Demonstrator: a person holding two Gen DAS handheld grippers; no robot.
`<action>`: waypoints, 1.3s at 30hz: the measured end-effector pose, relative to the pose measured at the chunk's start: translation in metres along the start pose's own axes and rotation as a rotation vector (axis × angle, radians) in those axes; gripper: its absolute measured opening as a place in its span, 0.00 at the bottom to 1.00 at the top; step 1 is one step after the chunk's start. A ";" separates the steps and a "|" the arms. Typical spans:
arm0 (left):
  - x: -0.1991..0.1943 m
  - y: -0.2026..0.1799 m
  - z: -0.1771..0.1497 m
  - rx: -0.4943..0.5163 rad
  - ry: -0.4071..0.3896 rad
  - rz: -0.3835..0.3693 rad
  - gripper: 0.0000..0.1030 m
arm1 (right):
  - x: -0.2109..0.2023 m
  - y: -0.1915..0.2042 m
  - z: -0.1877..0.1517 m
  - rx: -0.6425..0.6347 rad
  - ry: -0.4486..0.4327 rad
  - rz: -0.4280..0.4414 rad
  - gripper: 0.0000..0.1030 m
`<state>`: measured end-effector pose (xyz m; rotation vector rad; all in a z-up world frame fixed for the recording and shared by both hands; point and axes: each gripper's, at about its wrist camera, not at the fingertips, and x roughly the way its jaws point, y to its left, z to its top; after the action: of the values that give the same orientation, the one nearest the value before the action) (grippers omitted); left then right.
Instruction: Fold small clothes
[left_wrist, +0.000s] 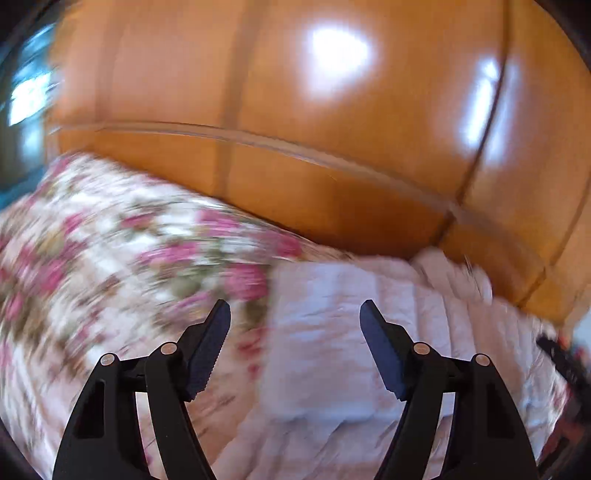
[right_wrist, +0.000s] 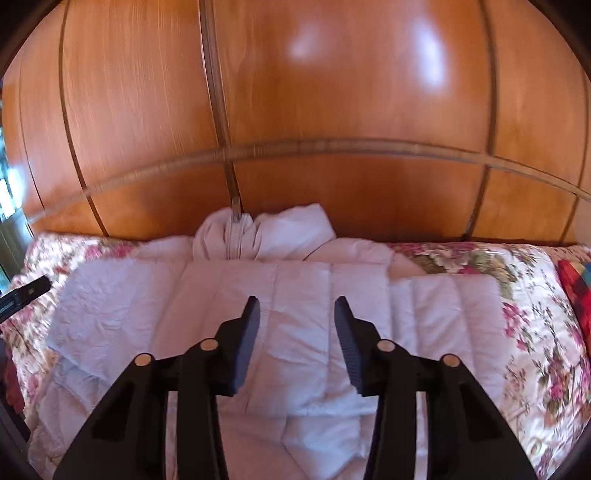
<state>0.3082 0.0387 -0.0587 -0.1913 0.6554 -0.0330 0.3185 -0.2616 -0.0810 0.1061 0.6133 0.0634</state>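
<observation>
A white quilted jacket (right_wrist: 295, 325) lies flat on the floral bedspread (right_wrist: 532, 325), its hood (right_wrist: 266, 236) bunched against the wooden panels and both sleeves folded in across the body. My right gripper (right_wrist: 297, 310) is open and empty, hovering over the middle of the jacket. My left gripper (left_wrist: 295, 314) is open and empty, above the jacket's left part (left_wrist: 332, 332). The left wrist view is motion-blurred. The left gripper's tip (right_wrist: 22, 291) shows at the left edge of the right wrist view.
Glossy orange wooden panels (right_wrist: 332, 110) rise right behind the bed. A colourful striped cloth (right_wrist: 576, 291) lies at the bed's right edge. A window (left_wrist: 26, 92) is at the far left. The floral bedspread (left_wrist: 92, 258) spreads left of the jacket.
</observation>
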 end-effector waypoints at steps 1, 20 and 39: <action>0.017 -0.013 0.004 0.053 0.024 0.013 0.69 | 0.010 0.001 0.001 -0.002 0.020 -0.005 0.39; 0.111 -0.008 -0.023 0.115 0.163 0.057 0.61 | 0.062 -0.006 -0.025 0.019 0.085 -0.030 0.40; -0.018 0.029 -0.075 0.080 0.281 -0.085 0.84 | -0.133 0.003 -0.049 -0.070 -0.302 -0.035 0.94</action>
<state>0.2473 0.0565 -0.1111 -0.1384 0.9237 -0.1701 0.1815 -0.2666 -0.0446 0.0362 0.3110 0.0336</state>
